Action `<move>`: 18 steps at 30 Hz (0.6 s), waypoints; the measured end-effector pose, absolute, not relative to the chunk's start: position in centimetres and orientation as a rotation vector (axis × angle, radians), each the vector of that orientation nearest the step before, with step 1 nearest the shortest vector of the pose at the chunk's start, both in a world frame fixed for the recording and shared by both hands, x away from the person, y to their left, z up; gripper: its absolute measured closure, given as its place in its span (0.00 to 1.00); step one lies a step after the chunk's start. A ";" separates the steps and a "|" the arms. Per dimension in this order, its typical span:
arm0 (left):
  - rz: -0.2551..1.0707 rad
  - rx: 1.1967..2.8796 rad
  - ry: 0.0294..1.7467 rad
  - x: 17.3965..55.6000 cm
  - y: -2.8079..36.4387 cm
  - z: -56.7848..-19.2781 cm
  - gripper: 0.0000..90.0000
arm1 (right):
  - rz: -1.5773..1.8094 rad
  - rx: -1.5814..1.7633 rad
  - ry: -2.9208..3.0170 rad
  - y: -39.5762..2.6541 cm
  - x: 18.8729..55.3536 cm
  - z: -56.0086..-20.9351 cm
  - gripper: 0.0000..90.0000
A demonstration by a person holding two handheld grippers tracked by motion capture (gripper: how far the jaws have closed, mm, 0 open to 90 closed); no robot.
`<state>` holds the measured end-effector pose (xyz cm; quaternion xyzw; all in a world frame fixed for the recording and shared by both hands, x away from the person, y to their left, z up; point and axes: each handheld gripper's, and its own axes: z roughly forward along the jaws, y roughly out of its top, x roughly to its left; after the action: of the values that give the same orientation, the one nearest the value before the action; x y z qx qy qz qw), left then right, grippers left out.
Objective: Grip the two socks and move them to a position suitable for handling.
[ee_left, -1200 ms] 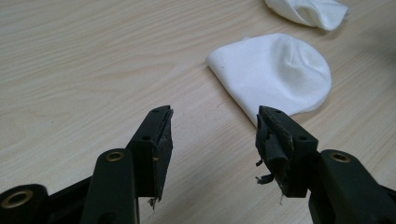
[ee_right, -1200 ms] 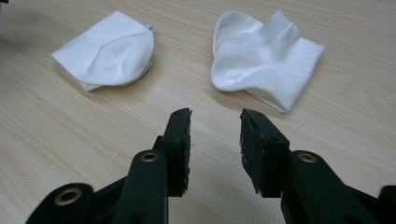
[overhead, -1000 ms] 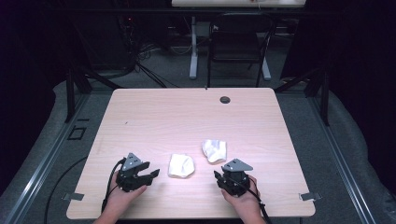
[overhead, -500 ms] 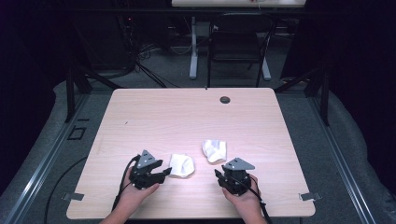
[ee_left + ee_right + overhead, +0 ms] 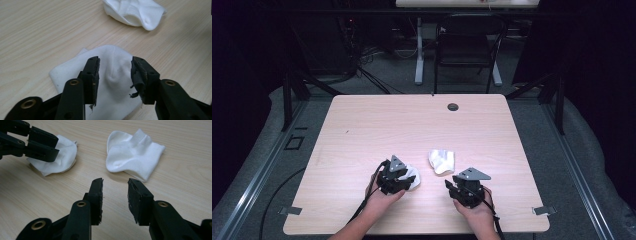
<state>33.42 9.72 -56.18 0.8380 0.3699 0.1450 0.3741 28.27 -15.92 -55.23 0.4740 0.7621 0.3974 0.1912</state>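
In the high view we see the left tool (image 5: 408,178) in the lower middle of the frame, its tips laid over the nearer white sock (image 5: 413,176) on the wooden worktop (image 5: 362,130). In the left gripper view that sock (image 5: 112,72) fills the centre and bottom of the picture, lying crumpled and flat on the wood, with a raised fold of cloth between the two black jaws. The jaws have just been closing on that fold, yet a narrow gap shows on either side of it — we cannot see the pads pressing on the cloth, so they stand part spread around the sock and do not pinch it.

The right tool (image 5: 451,185) sits at the lower right of the high view, held just above bare wood. In the right gripper view its jaws rise from the bottom of the frame, spread apart with nothing between them — plain worktop shows through the gap.

The second white sock (image 5: 442,160) lies just above and between the two tools in the high view, apart from the first. In the right gripper view it (image 5: 133,155) is at the upper centre, folded, its ribbed cuff turned toward the top of the frame; the first sock (image 5: 60,157) lies at upper left under the other tool's jaws.

A small dark grommet (image 5: 453,106) sits near the far edge of the worktop.
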 end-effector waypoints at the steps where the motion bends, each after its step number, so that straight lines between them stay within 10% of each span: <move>1: 0.345 2.145 0.963 33.5 9.6 -56.3 0.73 | 1.118 1.332 2.142 -15.9 28.3 -55.2 0.72; 18: 0.318 2.109 0.918 32.7 10.4 -55.1 0.97 | 1.118 1.326 2.158 -15.2 28.5 -55.5 0.74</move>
<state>32.70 10.36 -55.07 0.8329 0.3627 0.1256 0.3986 28.47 -15.22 -55.49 0.4707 0.7659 0.3967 0.1856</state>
